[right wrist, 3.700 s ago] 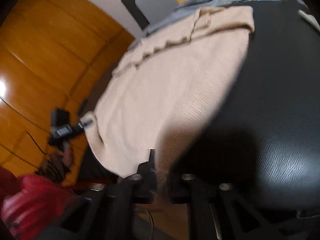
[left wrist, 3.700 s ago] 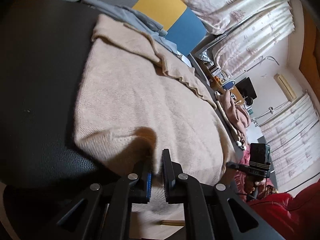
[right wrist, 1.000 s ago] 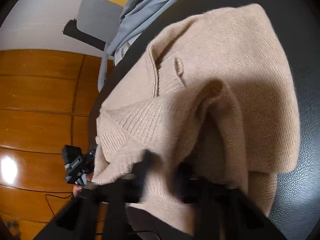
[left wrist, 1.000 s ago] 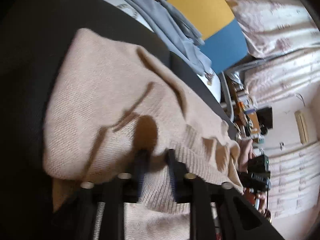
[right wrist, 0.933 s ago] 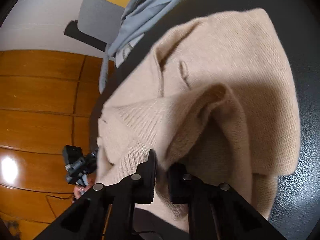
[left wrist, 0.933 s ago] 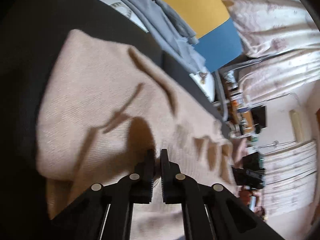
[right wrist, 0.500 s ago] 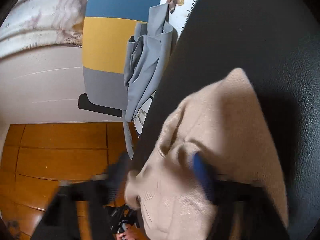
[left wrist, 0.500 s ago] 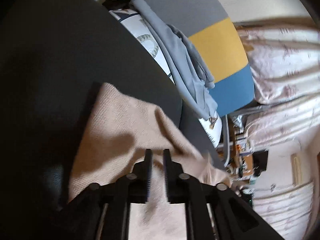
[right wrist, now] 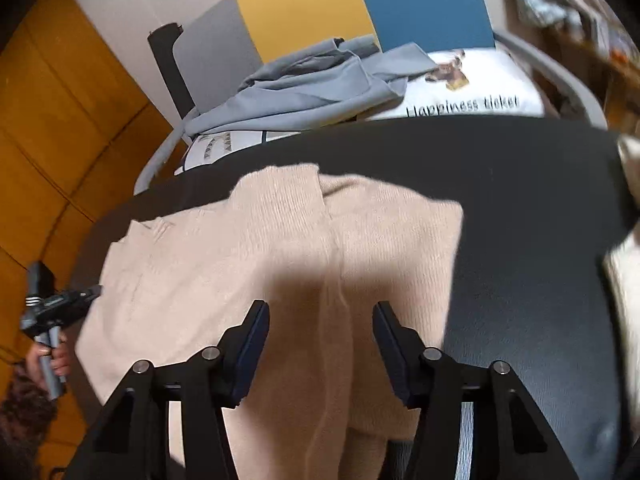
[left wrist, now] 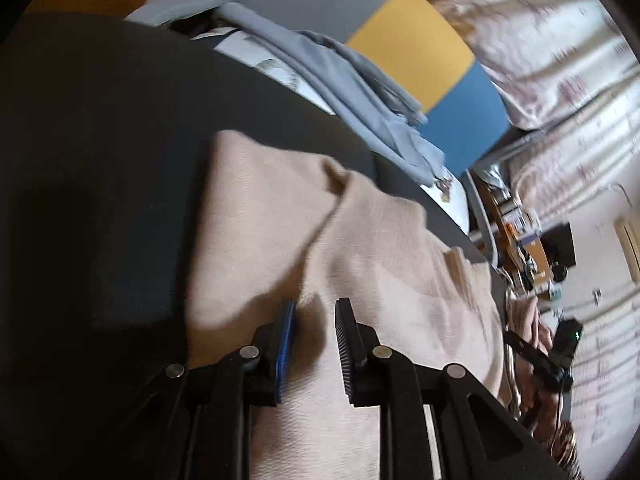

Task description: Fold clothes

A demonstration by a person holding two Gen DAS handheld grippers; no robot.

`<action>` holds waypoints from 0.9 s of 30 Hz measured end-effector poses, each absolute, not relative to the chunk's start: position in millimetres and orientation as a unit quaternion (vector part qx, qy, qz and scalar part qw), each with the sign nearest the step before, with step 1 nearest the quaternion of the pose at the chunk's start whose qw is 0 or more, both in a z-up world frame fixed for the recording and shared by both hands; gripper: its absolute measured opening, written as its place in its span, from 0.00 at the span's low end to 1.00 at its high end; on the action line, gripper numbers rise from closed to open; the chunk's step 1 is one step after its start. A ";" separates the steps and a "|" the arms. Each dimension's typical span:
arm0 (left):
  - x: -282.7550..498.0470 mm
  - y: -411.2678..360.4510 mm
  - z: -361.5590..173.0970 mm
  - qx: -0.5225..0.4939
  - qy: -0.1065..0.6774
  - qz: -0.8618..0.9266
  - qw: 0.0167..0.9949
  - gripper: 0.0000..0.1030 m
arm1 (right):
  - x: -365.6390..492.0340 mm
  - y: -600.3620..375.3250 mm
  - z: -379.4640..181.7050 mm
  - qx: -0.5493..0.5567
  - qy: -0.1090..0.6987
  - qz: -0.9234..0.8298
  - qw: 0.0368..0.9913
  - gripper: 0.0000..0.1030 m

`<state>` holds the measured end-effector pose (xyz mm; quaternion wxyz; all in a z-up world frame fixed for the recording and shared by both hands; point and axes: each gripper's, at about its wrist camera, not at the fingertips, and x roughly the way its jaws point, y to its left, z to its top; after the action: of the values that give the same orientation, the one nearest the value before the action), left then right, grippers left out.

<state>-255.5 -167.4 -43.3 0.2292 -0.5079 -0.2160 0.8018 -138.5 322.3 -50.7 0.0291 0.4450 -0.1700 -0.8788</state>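
Both hand-held grippers hang above the beige knitted sweater (left wrist: 360, 264), which lies folded over on the black leather-like surface (left wrist: 100, 152).

On the left, the black two-finger left gripper (left wrist: 315, 312) has its jaws a small way apart and they are opening. Between the blue ribbed pads (left wrist: 286, 340) there is only a narrow gap, and the fabric seen through it lies below them; the pads do not press on the cloth. In this view the sweater reaches from the middle of the black surface toward its right edge, with a soft fold ridge running across its upper part.

On the right, the black right gripper (right wrist: 320, 308) has its jaws about half apart and they are closing. The dark blue pads (right wrist: 256, 336) stand on both sides of a lengthwise crease in the sweater (right wrist: 280, 248), but they do not touch it, and nothing is held. The shadow of this gripper falls on the cloth just in front of the fingers.

Behind the far edge of the black surface a grey garment (right wrist: 312, 80) lies crumpled on a white cloth with the printed words "Happiness ticket" (right wrist: 460, 96). Behind that stands a panel in grey, yellow and blue (right wrist: 320, 12). At the left side of the right wrist view, a hand (right wrist: 50, 356) grips the handle of the other gripper beside the left edge of the sweater.
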 end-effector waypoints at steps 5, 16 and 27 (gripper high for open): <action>-266.9 -156.7 -42.5 -0.524 -0.182 0.803 0.217 0.20 | -163.0 301.5 -69.0 0.474 -0.152 -0.866 0.038 0.45; -238.0 -120.8 -45.5 -0.477 -0.045 0.850 0.217 0.22 | -121.9 304.8 -78.3 0.456 -0.167 -0.874 0.027 0.11; -185.7 -147.3 -6.2 -0.438 -0.086 0.871 0.205 0.03 | -61.7 307.0 -41.4 0.438 -0.192 -0.877 0.044 0.08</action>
<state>-185.7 -147.3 -6.2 0.2051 -0.4377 -0.0861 0.8711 -61.7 307.0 -41.4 0.0438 0.4377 -0.1916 -0.8774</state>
